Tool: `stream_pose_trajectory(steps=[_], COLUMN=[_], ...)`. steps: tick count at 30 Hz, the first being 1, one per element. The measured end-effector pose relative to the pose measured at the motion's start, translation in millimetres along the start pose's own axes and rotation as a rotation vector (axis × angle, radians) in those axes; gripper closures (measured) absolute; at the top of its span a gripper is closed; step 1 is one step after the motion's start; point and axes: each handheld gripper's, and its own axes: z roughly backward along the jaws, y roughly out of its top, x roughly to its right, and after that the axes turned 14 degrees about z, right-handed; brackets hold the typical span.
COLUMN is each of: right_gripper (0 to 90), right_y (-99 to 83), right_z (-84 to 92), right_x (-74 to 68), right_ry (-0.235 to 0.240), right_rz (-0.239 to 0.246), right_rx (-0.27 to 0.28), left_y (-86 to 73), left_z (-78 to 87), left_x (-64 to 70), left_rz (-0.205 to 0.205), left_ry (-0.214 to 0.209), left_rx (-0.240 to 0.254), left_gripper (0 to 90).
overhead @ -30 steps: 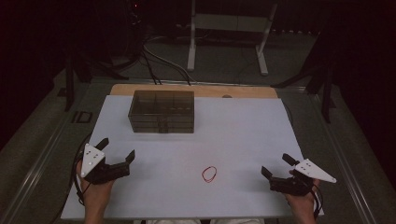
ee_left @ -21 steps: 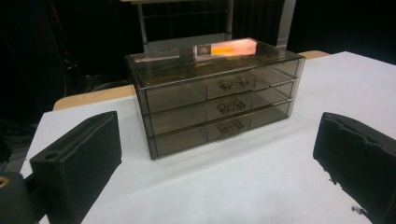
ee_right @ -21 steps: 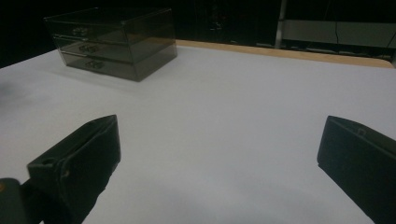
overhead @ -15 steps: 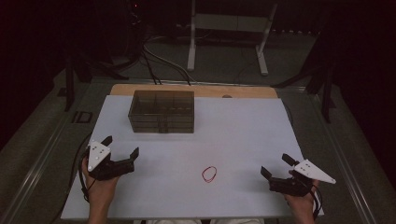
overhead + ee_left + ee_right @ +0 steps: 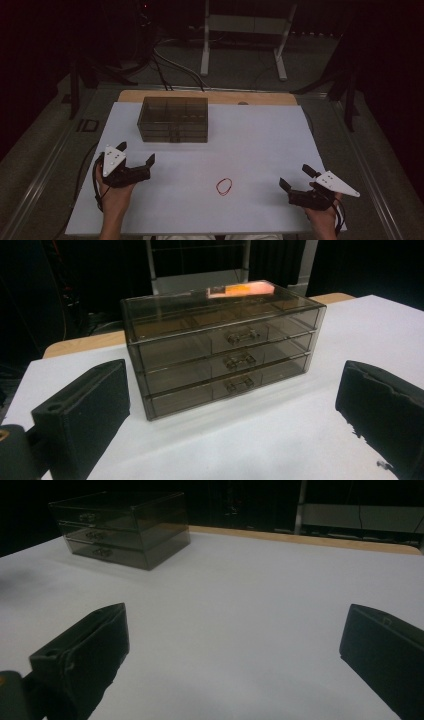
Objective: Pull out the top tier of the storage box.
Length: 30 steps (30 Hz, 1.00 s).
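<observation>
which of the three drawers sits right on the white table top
The bottom drawer of the smoky clear drawer box. Its handle is the lowest of the three, and the middle drawer and top drawer are stacked above it. All three are shut.

Black grippers (image 5: 136, 152) — white triangular plates

The drawer box (image 5: 174, 119) sits upper left of centre on the counter (image 5: 260, 140). The rubber band (image 5: 224, 186) lies lower centre, between the left gripper (image 5: 136, 154) at lower left and the right gripper (image 5: 295, 176) at lower right.
</observation>
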Motion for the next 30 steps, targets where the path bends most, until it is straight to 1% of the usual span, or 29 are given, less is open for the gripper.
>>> stream_pose_trajectory(steps=[11,18,25,27,30], right_gripper=[0.0,0.0,0.0,0.0,0.0], right_y=[-0.3,-0.4,-0.4,-0.3,-0.1], right_z=[-0.2,-0.5,-0.3,-0.3,0.0], right_x=[0.8,0.4,0.4,0.4,0.4], right_ry=[-0.003,-0.002,-0.003,-0.003,-0.003], right_rz=[-0.003,-0.003,-0.007,-0.007,-0.007], right_rx=[0.003,0.001,0.004,0.006,0.007], left_y=[6.3,8.3,4.7,2.2,-2.1], left_z=[-11.7,-16.8,-18.5,-20.2,-23.4], left_x=[11.1,16.6,25.0,26.9,29.5], left_rz=[-0.02,-0.023,-0.025,-0.019,-0.022], left_ry=[0.005,0.006,0.004,0.0,0.0], left_rx=[-0.02,-0.025,-0.028,-0.025,-0.027], left_gripper=[2.5,2.5,2.5,2.5,2.5])
